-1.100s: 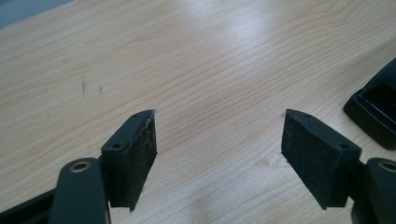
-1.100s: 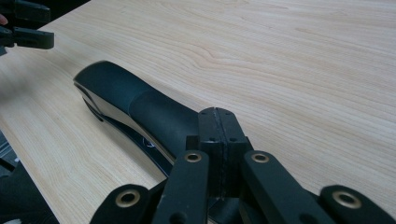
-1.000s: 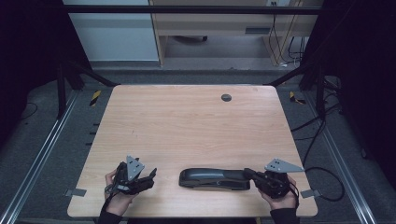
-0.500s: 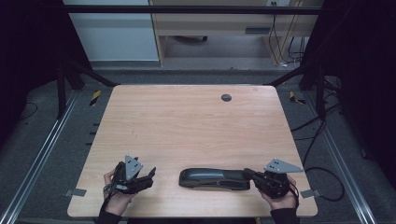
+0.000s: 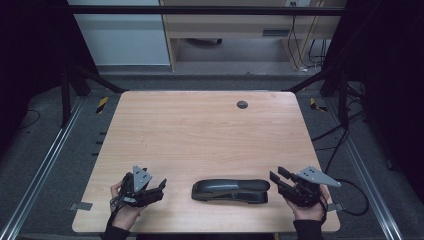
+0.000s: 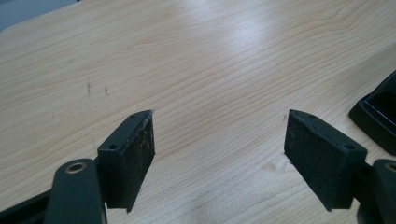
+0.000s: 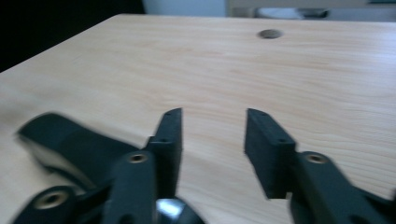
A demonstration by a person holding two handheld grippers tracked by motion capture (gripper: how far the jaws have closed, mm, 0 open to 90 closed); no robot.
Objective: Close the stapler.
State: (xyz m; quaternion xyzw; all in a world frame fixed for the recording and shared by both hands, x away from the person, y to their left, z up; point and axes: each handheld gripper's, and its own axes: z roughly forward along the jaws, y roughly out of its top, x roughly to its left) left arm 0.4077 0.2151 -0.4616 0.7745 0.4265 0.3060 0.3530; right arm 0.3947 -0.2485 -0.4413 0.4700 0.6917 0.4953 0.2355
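One long black plastic stapler (image 5: 231, 190) lies flat near the front edge of the pale wood-grain table (image 5: 200, 135), lengthwise across it, between the two hand-held tools and touched by neither. Two grippers counted. The left gripper (image 5: 159, 187), held in the person's left hand (image 5: 124, 210), sits well to the stapler's left; in the left gripper view its jaws stand wide apart over bare wood with nothing between them, having just been opening a little further. The right gripper (image 5: 278, 178), held in the right hand (image 5: 306, 209), is just beside the stapler's right end; its jaws have just been opening and now stand parted with only table between them. One small round dark grommet (image 5: 242, 104) is set in the tabletop near the far edge. Two yellow-and-black striped markers (image 5: 102, 104) lie on the floor, one off each far corner. No brand, label or writing readable anywhere. In the left gripper view the stapler (image 6: 379, 112) is cut off by the right edge, one dark corner in frame; in the right gripper view it is a motion-blurred dark shape (image 7: 70, 144) partly behind the left jaw. Surroundings beyond the table are too dark to make out.
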